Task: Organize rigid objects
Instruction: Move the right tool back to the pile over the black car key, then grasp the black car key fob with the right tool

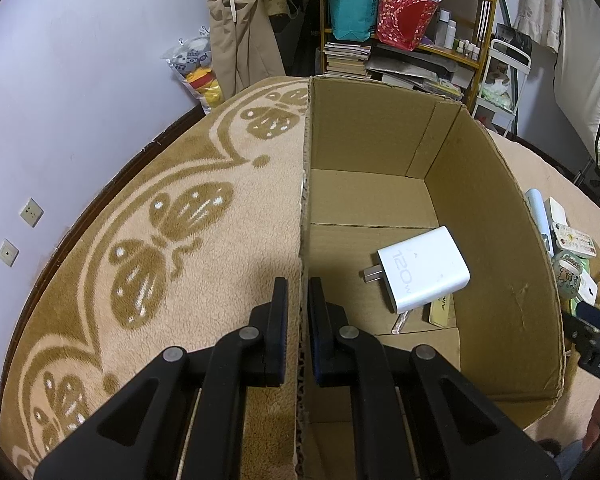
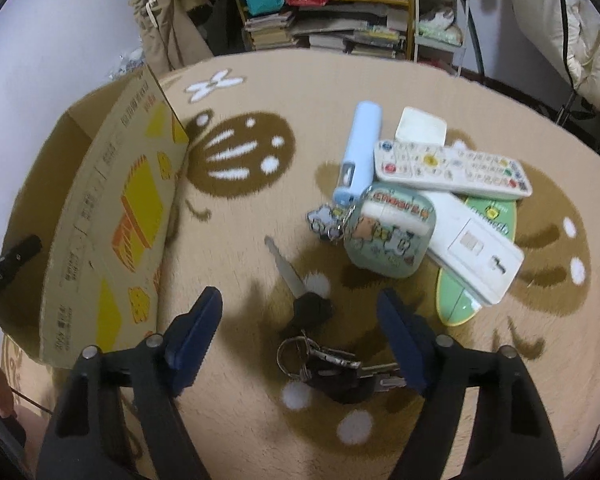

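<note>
Fingers of left gripper [image 1: 298,300] clenched on near wall of cardboard box [image 1: 496,240], one finger either side. White charger [image 1: 424,274] lies on box floor, right of frame centre. Right gripper [image 2: 300,312] spread wide; key bunch [image 2: 320,344] on rug [image 2: 240,420] between its fingers. Remote control [image 2: 452,170] tops pile at upper right.

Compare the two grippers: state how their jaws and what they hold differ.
The left gripper has its jaws closed on the cardboard box wall; the right gripper stands wide open, holding nothing. The left sits at the box; the right hovers over the key bunch on the rug. Both have dark two-finger jaws.
</note>
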The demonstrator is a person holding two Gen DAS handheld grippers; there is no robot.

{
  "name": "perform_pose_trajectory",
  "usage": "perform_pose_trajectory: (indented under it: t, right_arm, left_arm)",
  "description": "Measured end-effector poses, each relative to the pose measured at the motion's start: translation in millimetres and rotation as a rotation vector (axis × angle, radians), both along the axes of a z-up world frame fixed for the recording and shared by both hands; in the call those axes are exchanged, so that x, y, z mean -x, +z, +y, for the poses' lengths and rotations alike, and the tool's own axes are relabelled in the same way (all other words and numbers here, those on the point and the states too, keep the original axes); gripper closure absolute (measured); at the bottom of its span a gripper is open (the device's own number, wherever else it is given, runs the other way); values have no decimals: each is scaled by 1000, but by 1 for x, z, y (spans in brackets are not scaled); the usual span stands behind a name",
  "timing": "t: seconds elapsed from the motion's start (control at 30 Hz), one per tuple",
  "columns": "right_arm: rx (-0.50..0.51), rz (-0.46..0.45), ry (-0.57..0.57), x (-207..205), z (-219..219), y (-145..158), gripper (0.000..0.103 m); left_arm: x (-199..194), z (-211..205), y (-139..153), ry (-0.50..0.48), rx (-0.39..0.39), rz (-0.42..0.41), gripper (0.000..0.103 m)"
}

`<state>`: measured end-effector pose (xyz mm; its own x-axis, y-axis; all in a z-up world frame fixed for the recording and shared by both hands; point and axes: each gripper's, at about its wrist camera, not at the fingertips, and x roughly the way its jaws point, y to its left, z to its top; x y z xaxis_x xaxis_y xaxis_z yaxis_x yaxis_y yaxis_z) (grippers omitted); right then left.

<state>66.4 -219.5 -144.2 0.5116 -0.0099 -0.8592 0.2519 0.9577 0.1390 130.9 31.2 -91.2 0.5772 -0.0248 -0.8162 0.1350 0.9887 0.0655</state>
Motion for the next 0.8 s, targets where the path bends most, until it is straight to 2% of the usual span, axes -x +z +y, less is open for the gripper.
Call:
perform_pose_trajectory:
  t: [0.17, 0.23, 0.3, 0.37, 0.43, 0.5, 0.8]
  right_arm:
    - [-28, 48, 7, -1, -2, -19, 44]
    - [-52, 70, 12, -1, -3, -29, 60]
    - [-66, 101, 16, -2, -3, -39, 65]
    - [-54, 115, 13, -2, -3, -44, 66]
    - [-55, 111, 13, -1, -3, -45, 83]
    - [-41, 110, 7, 0, -4, -45, 90]
    - [-51, 50, -21, 8, -8, -33, 91]
  left_arm:
    - [-1, 2, 0, 0, 3, 1, 94]
    - [-1, 2, 0, 0, 2, 0, 94]
    - [-1, 2, 0, 0, 2, 0, 94]
    - [-1, 2, 0, 0, 3, 1, 94]
    - [-1, 2, 0, 0, 3, 1, 94]
    - [-1, 2, 0, 0, 2, 0, 94]
    - [-1, 2, 0, 0, 3, 0, 94]
